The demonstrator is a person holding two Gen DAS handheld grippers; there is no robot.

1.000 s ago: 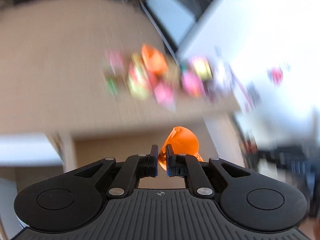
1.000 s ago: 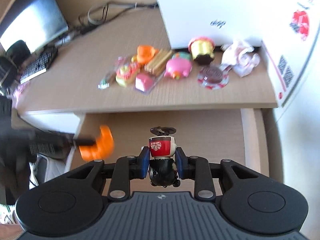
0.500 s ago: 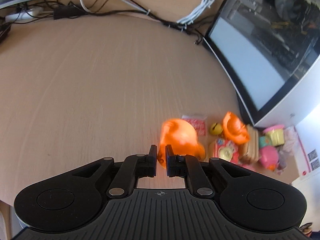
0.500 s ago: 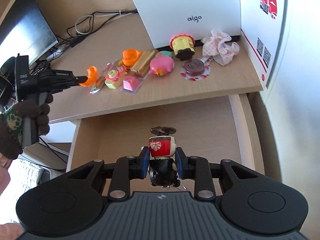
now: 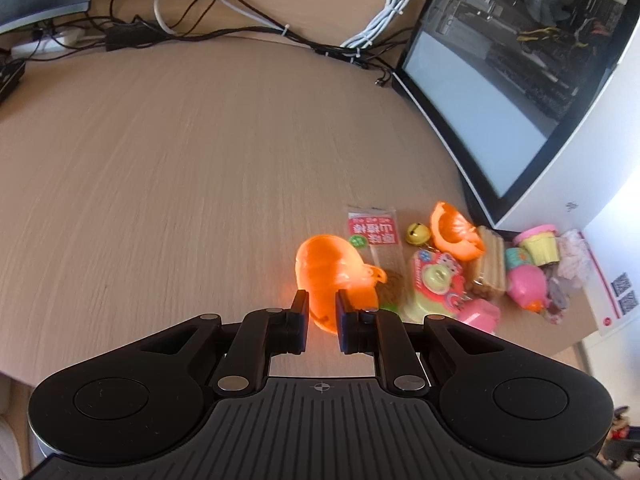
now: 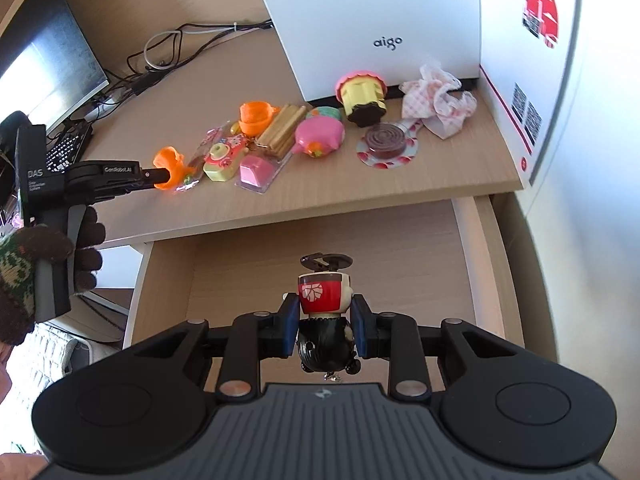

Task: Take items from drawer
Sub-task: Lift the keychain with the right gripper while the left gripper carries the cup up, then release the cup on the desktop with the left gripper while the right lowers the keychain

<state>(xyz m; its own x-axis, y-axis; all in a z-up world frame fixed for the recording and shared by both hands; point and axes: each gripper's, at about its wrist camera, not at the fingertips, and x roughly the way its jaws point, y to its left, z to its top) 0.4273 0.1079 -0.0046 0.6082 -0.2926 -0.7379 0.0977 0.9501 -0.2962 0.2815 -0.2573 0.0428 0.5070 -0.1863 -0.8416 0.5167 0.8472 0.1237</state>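
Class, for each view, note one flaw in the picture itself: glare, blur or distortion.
Left wrist view: the orange toy glows overexposed in sunlight, and the desk edge bows from the fisheye. Right wrist view: the wall at right is washed out, while the figurine is sharp.

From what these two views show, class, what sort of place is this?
Probably a home or office computer desk: a light wooden desktop, a dark flat monitor with a black keyboard beneath it, tangled black and white cables, and a white glass-sided computer case.

Orange plastic toy (image 5: 332,276) at left end of bench item row; red-and-black figurine (image 6: 325,320) above open, bare drawer (image 6: 400,248).
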